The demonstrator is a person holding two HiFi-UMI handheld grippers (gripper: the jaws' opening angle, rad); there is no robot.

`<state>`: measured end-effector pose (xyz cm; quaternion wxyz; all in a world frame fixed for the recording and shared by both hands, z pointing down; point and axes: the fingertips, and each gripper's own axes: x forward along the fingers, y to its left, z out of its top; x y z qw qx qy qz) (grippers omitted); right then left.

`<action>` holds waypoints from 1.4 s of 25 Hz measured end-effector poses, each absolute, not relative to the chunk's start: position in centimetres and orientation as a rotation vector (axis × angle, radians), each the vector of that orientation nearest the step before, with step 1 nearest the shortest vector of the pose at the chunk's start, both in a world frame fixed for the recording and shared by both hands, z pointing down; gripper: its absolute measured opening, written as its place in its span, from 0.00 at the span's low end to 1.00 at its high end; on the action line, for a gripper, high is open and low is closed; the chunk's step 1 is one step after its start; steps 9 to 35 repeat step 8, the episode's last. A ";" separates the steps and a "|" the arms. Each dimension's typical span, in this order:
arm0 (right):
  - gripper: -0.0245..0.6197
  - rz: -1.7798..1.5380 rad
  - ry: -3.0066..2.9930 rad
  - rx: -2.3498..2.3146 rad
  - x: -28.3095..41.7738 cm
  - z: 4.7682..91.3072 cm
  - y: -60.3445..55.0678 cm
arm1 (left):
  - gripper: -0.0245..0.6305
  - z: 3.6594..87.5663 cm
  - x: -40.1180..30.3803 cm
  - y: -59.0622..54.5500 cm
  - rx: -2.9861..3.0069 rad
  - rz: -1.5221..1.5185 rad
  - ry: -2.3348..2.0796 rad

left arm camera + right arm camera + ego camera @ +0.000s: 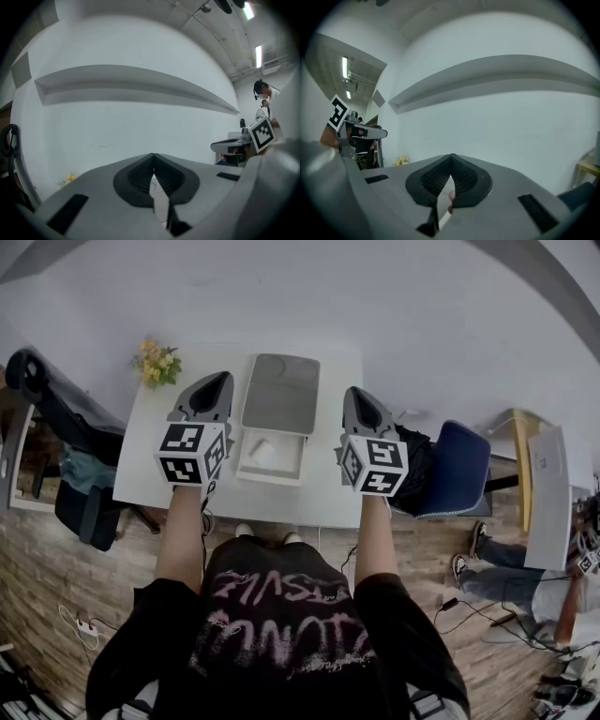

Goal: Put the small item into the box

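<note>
Both my tools hang over the white desk [319, 495], left tool [221, 381] and right tool [352, 393] flanking the open box [281, 390]. The small item [263, 453], white, lies inside the box's tray, between the two tools. Each tool is clenched, tips together, gripping nothing.

My left gripper [221, 381] and right gripper [356, 397] are matt grey plastic, the jaws lined with ribbed black pads [139, 177]. Counter [150, 460]: smooth matt white. Box [281, 390]: dull grey. Floor [56, 577]: wood planks.
</note>
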<state>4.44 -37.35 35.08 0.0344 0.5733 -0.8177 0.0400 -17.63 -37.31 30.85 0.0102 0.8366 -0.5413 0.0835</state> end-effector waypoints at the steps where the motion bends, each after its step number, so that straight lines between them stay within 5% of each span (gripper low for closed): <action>1: 0.05 0.122 -2.515 1.762 4.5 35.0 -37.4 | 0.04 30.8 -17.5 -37.3 2.613 0.263 -1.688; 35: 0.05 0.123 -2.528 1.758 4.7 34.9 -37.6 | 0.04 30.6 -17.1 -37.4 2.621 0.263 -1.694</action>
